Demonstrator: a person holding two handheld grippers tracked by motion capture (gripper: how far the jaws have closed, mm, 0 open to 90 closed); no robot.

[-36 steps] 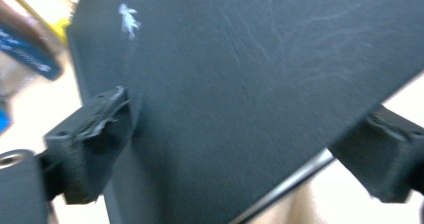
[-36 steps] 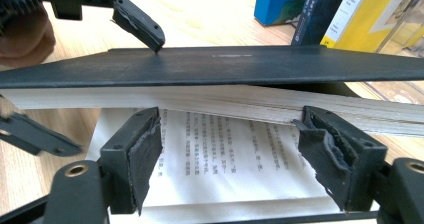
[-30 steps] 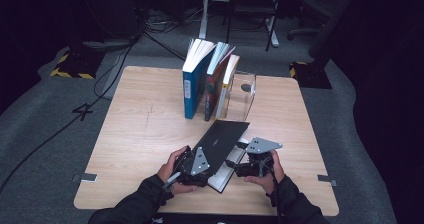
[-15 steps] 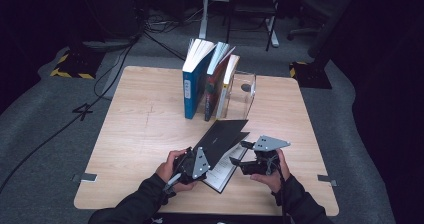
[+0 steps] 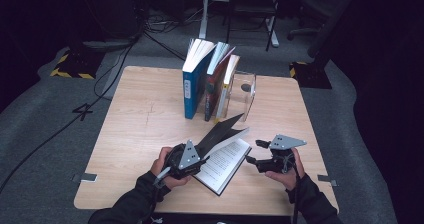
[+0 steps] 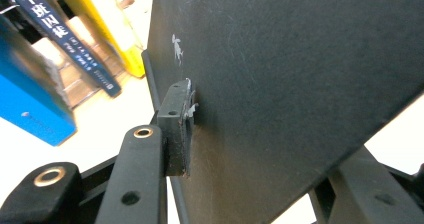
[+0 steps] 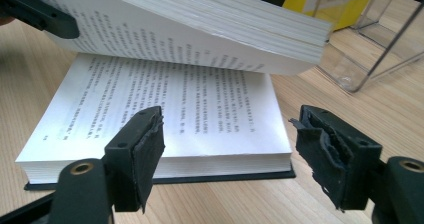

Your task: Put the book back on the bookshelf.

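Observation:
A black-covered book [image 5: 225, 166] lies open near the table's front edge, its printed pages [image 7: 175, 104] facing up. Its upper half is lifted at a slant, black cover [image 5: 220, 131] outward. My left gripper [image 5: 199, 160] holds that lifted half. Its jaws have just been closing, and one pad [image 6: 177, 129] presses on the black cover [image 6: 290, 74] with the block of pages between the jaws. My right gripper [image 5: 254, 152] sits to the right of the book, open, with nothing between its fingers [image 7: 145, 149]. The book's front corner lies just ahead of it.
Three books stand upright at the back middle of the table [image 5: 140, 129]: a blue one [image 5: 192, 86], a dark one [image 5: 215, 84] and a yellow one [image 5: 227, 86], leaning against a clear plastic bookend [image 5: 247, 91]. Cables and chair legs are on the floor beyond.
The book's upper half has been raised, baring the printed pages. My left gripper has closed on it. My right gripper has drawn away to the right of the book.

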